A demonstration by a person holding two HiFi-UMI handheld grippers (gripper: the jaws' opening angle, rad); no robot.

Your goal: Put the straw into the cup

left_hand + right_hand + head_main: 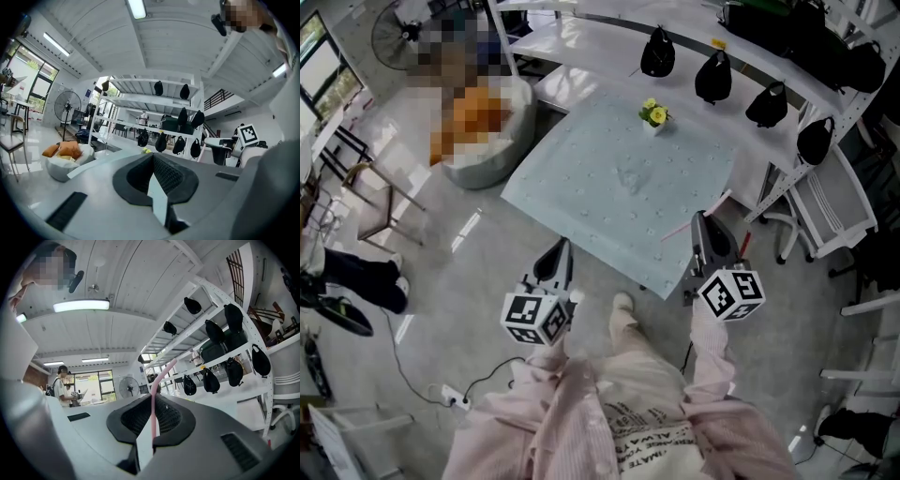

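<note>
A thin pink straw (676, 231) is clamped in my right gripper (698, 218), which is shut on it and hovers over the near right edge of the pale blue table (581, 178). In the right gripper view the straw (153, 404) rises between the closed jaws and bends to the right at its top. My left gripper (565, 244) hangs over the floor just short of the table's near edge. Its jaws (153, 159) are shut with nothing between them. A faint clear shape (632, 176) at the table's middle may be the cup; I cannot tell.
A small pot of yellow flowers (654, 115) stands at the table's far side. White shelving with black bags (713, 77) runs behind it. A white chair (830, 211) is at the right, a beanbag with an orange cushion (483, 122) at the left, and a power strip (452, 397) lies on the floor.
</note>
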